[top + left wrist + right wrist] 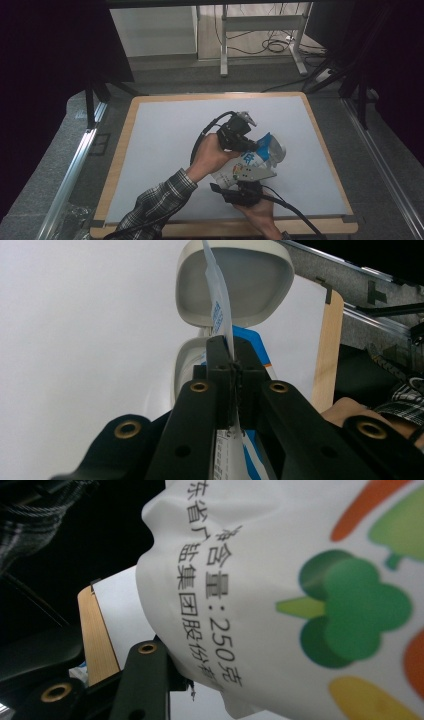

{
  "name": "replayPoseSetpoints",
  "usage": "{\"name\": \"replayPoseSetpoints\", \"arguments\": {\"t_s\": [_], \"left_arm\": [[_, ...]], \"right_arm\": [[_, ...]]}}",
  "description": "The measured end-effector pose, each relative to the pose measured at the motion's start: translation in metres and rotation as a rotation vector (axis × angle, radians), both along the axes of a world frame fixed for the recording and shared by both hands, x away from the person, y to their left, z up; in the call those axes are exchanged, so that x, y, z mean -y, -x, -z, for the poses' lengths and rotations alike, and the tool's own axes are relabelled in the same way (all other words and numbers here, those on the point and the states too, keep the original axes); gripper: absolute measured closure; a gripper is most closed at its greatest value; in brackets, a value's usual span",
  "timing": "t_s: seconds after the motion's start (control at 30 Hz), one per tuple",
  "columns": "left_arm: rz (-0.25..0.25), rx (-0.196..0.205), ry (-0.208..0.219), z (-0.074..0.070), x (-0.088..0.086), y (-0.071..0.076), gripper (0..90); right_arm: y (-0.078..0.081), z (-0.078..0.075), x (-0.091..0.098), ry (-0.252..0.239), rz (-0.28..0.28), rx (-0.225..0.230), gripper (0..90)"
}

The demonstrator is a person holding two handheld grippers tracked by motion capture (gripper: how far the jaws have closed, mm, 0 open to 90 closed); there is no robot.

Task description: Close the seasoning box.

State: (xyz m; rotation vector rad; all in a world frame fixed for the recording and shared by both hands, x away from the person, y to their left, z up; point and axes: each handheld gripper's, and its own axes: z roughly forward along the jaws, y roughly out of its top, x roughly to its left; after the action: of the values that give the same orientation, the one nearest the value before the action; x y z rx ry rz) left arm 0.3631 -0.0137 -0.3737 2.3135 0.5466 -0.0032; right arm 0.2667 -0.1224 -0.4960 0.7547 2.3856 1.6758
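Right gripper view crowded by bag [300, 595], right claw [243, 192] gripping it, left claw [233, 365] pinching its edge.

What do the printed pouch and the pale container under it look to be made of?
Pouch: apparently thin flexible plastic film, smooth and slightly glossy; it puckers and wrinkles where gripped, and its edge is sheet-thin between the left gripper jaws.
Container: probably moulded plastic, matt off-white; rounded, even walls with an open hinged lid.
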Motion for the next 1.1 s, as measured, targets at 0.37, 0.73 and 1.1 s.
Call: {"name": "replayPoseSetpoints", "arguments": {"t_s": [0.37,0.73,1.1], "left_arm": [[-0.009,-0.006,0.022,-0.002,-0.01,0.001,88.6],[-0.023,-0.018,0.044,-0.003,-0.024,0.001,88.6],[-0.025,-0.027,0.081,-0.004,-0.038,0.003,88.7]], "right_arm": [[-0.003,0.005,0.002,0.022,0.012,-0.011,56.2],[-0.005,0.01,0.002,0.056,0.026,-0.007,55.5],[-0.009,0.018,0.002,0.1,0.049,-0.005,54.1]]}}
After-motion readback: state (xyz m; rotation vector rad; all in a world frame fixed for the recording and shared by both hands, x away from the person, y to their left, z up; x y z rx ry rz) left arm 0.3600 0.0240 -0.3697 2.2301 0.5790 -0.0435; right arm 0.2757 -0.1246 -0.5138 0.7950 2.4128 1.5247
